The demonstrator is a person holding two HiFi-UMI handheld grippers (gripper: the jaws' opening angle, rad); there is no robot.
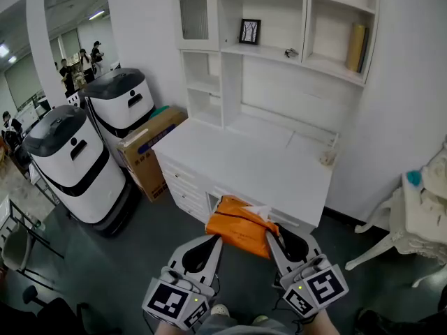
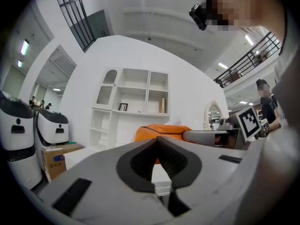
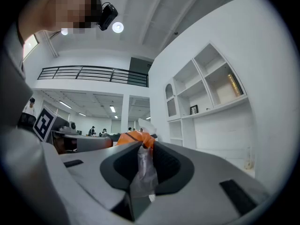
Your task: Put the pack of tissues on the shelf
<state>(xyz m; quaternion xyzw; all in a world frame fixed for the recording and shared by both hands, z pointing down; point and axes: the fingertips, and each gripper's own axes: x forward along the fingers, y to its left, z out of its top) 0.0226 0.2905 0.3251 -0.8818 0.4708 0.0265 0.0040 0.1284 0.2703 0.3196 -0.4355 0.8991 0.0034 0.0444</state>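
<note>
Head view: I am holding the pack of tissues (image 1: 241, 225) over the desk (image 1: 244, 159), below the shelf (image 1: 272, 53). Left gripper view: my left gripper (image 2: 157, 138) is pinching its orange edge. Right gripper view: my right gripper (image 3: 143, 146) is nipping only clear film, risking a tear.

**A:** Item one: any lettering on the cardboard box (image 1: 148, 152)?

**B:** Blue print on its side, too small to read.

**A:** Item two: the marker cubes (image 1: 170, 300) on the left gripper (image 1: 217, 240) and right gripper (image 1: 269, 233)?

**B:** Black-and-white square patterns only (no letters, no digits).

**A:** Item three: the pack of tissues (image 1: 241, 227)?

**B:** Orange wrapper; no print can be made out in any view.

**A:** Item four: the framed picture (image 1: 249, 31)?

**B:** Dark image, no legible caption.

**A:** Item five: the white machines (image 1: 70, 160)?

**B:** Dark panels, no readable badge. Nothing legible anywhere.
</note>
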